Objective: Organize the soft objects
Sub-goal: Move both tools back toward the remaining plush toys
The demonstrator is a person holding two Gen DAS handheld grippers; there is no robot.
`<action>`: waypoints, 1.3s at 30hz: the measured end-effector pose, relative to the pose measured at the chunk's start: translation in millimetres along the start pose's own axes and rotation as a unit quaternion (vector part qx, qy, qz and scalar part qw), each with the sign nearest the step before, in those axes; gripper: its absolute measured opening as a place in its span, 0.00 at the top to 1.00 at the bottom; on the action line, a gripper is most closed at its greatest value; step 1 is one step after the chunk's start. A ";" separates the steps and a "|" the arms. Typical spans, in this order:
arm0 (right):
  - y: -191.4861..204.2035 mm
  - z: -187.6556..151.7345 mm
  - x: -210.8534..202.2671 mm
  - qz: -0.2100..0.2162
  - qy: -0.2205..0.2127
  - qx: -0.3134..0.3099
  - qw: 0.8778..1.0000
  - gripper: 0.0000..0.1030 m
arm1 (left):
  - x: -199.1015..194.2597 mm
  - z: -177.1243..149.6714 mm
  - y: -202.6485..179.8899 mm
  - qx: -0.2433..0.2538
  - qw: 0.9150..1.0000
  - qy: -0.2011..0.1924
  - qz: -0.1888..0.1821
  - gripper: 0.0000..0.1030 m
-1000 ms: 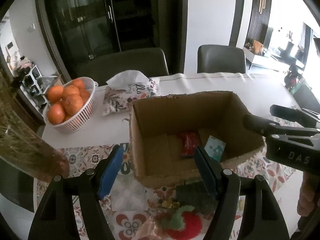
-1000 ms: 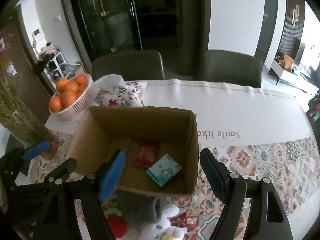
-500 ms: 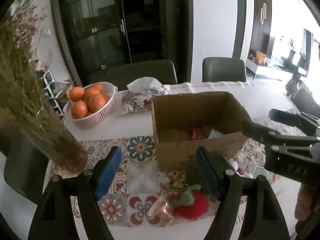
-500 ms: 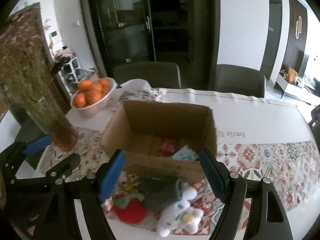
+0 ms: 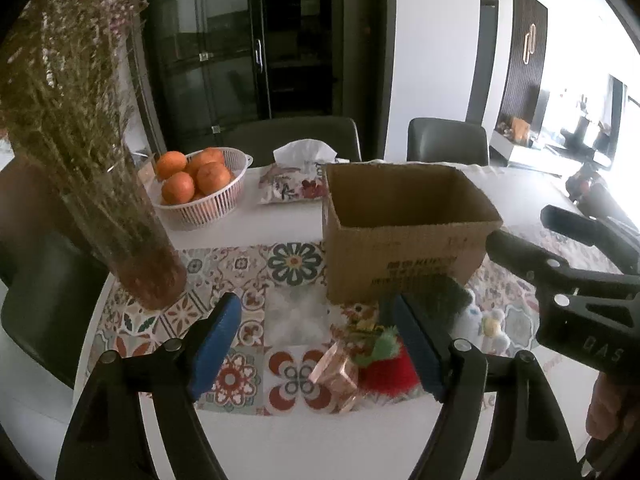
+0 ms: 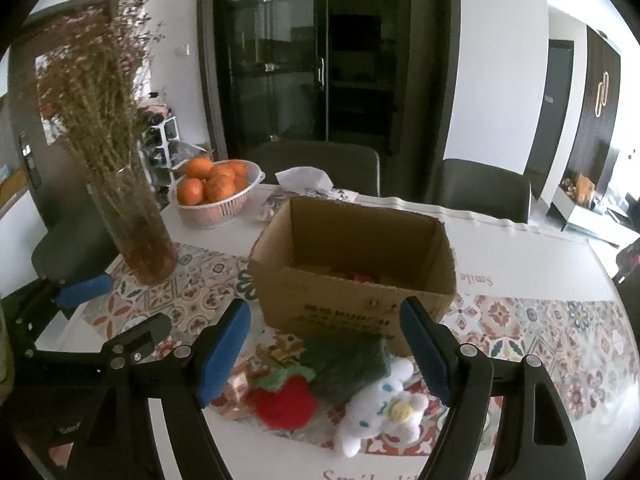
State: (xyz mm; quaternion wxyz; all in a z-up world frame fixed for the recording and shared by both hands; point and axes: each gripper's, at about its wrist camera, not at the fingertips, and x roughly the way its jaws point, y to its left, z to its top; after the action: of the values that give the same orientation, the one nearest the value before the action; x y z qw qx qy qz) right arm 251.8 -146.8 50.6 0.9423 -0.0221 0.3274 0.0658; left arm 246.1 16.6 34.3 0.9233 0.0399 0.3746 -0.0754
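Both grippers pulled back from cardboard box [image 6: 352, 276] | left gripper [image 5: 320, 340] jaws just widened, empty | right gripper [image 6: 326, 346] apart, empty

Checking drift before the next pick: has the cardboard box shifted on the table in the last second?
No. The cardboard box still sits just right of the orange basket, its near-left corner by the same blue flower tile. Only the camera pulled back.

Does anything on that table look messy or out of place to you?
Nothing is spilled or broken. The only untidy spot is the heap in front of the cardboard box: a white plush toy, a red strawberry toy, a dark green cloth and a shiny wrapped cube lie jumbled, overlapping, outside the box.
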 end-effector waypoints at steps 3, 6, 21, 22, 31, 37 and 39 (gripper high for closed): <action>6.3 -10.8 -3.4 0.001 -0.006 0.001 1.000 0.24 | -5.2 -13.0 3.6 0.004 1.000 -0.008 -0.001 0.24; 12.2 -23.2 -5.7 0.004 -0.013 0.004 1.000 0.24 | -8.5 -24.8 6.0 0.012 1.000 -0.017 -0.005 0.23; 21.7 -75.6 10.5 0.025 -0.001 0.028 0.999 0.24 | 1.3 -72.4 8.0 0.028 0.999 -0.029 -0.020 0.23; 21.9 -77.8 11.8 0.025 0.001 0.029 0.999 0.24 | 3.4 -74.8 8.7 0.026 0.999 -0.027 -0.022 0.23; 25.0 -95.8 33.5 0.020 0.024 0.026 0.999 0.24 | 28.5 -94.5 10.1 0.020 0.998 -0.010 -0.051 0.23; 23.9 -105.6 53.2 0.013 0.049 0.027 0.998 0.24 | 51.3 -105.3 13.9 0.006 0.998 0.011 -0.068 0.24; 24.3 -108.4 60.2 0.015 0.056 0.027 0.998 0.24 | 59.8 -108.1 15.2 0.002 0.997 0.019 -0.075 0.24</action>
State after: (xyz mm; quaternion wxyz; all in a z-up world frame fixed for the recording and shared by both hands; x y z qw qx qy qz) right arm 228.6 -125.3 -71.7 0.9217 0.0043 0.3815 0.0695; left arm 216.9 39.0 -84.6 0.9075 0.0145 0.3940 -0.1446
